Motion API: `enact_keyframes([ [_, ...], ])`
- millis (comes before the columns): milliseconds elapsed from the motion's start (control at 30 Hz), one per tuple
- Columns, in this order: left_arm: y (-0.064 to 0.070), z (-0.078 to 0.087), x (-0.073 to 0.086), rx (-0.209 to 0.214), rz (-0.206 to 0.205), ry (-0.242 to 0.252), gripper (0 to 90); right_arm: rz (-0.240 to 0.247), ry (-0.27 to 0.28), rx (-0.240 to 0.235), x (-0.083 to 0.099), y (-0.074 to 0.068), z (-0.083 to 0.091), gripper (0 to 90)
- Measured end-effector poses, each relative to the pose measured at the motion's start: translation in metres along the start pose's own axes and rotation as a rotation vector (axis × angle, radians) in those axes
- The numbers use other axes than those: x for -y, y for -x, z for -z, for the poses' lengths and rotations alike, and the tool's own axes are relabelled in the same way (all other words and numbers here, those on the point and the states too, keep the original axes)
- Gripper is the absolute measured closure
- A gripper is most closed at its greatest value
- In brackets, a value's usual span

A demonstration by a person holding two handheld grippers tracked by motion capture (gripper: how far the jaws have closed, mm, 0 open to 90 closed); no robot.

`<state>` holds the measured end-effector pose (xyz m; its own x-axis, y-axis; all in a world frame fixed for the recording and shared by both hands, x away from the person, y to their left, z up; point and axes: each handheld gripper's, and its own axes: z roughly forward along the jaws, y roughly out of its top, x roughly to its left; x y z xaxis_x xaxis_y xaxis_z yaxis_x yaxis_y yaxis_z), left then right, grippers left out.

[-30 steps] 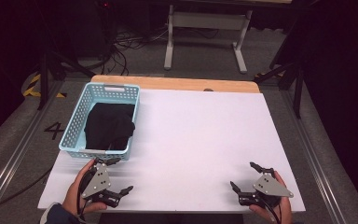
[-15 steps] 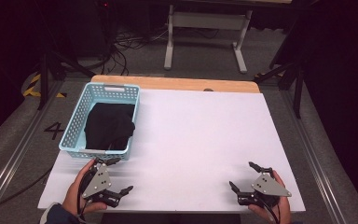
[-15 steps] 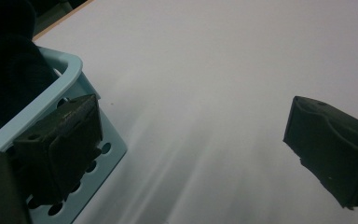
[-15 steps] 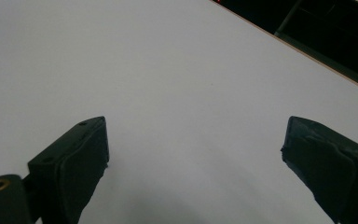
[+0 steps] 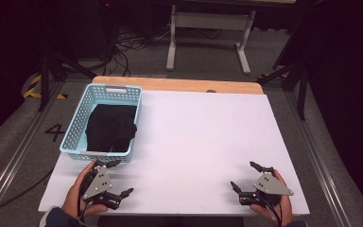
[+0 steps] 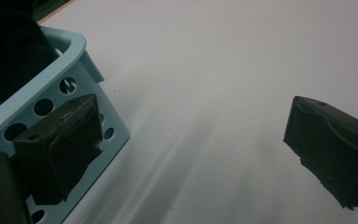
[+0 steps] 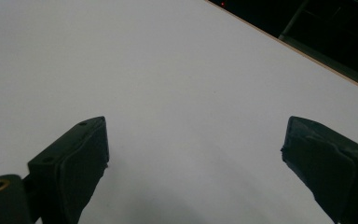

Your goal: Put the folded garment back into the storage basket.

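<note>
Both of my grippers are parked at the near edge of the white table (image 5: 203, 137) right now. The left gripper (image 5: 118, 177) sits around 7 o'clock on the table, jaws spread wide with nothing between them. In the left gripper view one jaw is right up against the corner of the light blue basket (image 6: 81, 70), though I can't tell if it's actually touching. The right gripper (image 5: 246, 176) is over at about 5 o'clock, well apart from the left one, and its jaws are also wide open on nothing but bare white tabletop.

The basket (image 5: 82, 118) is at roughly 9 to 10 o'clock on the table, just beyond the left gripper, with a black cloth (image 5: 109, 128) bunched up inside it.

As for writing, the only thing I can read is a dark "4" marked on the grey floor (image 5: 54, 133), just left of the basket. No brand or label on the basket or the grippers that I can make out.
</note>
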<state>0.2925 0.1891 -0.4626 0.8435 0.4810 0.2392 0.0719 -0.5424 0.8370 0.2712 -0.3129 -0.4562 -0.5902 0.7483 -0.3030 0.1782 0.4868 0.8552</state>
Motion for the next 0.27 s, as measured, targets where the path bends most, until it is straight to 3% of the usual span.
enact_keyframes([
  [267,0.0025,0.0032,0.0026,-0.028,0.011,-0.017,5.2,-0.003,0.029,-0.017,-0.0057,0.0012,-0.0049,7.5],
])
